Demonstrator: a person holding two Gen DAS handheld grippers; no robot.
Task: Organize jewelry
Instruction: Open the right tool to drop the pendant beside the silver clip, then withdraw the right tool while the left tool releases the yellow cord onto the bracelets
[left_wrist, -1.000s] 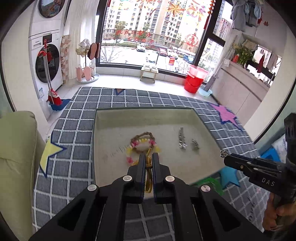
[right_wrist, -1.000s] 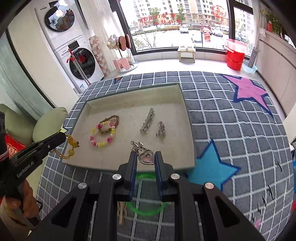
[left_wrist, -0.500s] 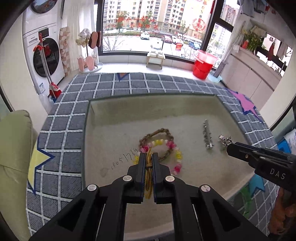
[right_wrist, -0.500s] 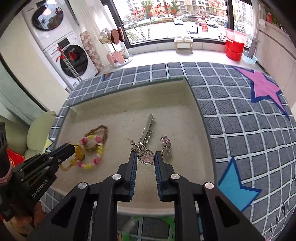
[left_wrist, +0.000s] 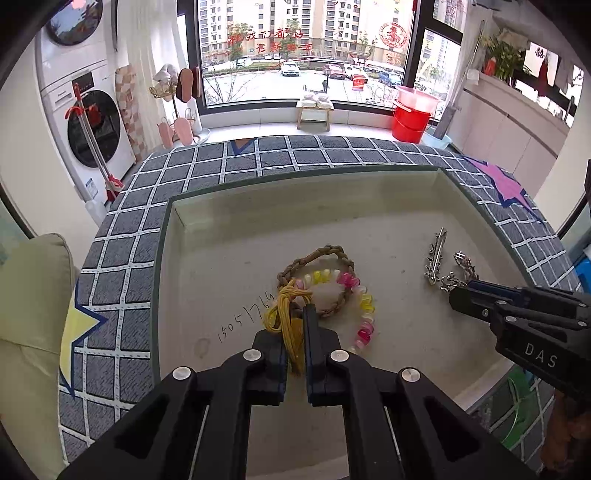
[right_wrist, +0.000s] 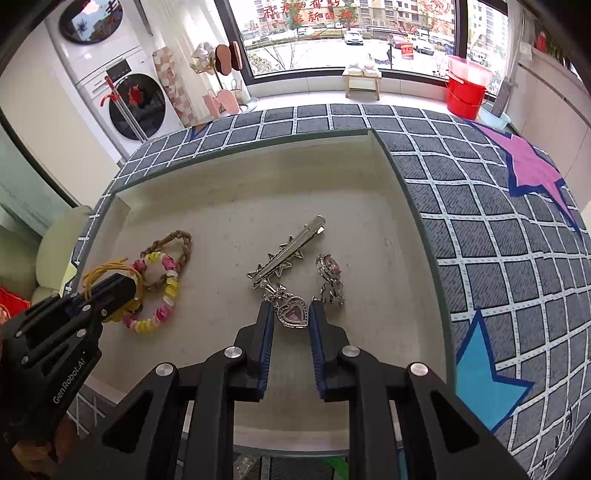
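My left gripper (left_wrist: 295, 317) is shut on a yellow cord bracelet (left_wrist: 284, 314), low over the beige tray (left_wrist: 295, 199), right by a brown braided bracelet (left_wrist: 325, 254) and a pink-and-yellow bead bracelet (left_wrist: 364, 306). My right gripper (right_wrist: 291, 314) is shut on a pink heart pendant (right_wrist: 293, 313) and holds it just above the tray floor (right_wrist: 258, 192), next to a silver star hair clip (right_wrist: 288, 253) and a pink gem charm (right_wrist: 330, 267). The left gripper also shows in the right wrist view (right_wrist: 110, 291), the right one in the left wrist view (left_wrist: 458, 295).
The tray lies on a grey checked cloth (right_wrist: 498, 221) with coloured stars. A green ring (left_wrist: 517, 413) lies on the cloth near the tray's front right corner. A pale cushion (left_wrist: 26, 314) is at the left. Washing machines (left_wrist: 92, 122) and red buckets (left_wrist: 412, 118) stand beyond.
Both grippers have moved forward from the tray's front edge and down over the tray, each still holding its piece. The tray contents have not moved.
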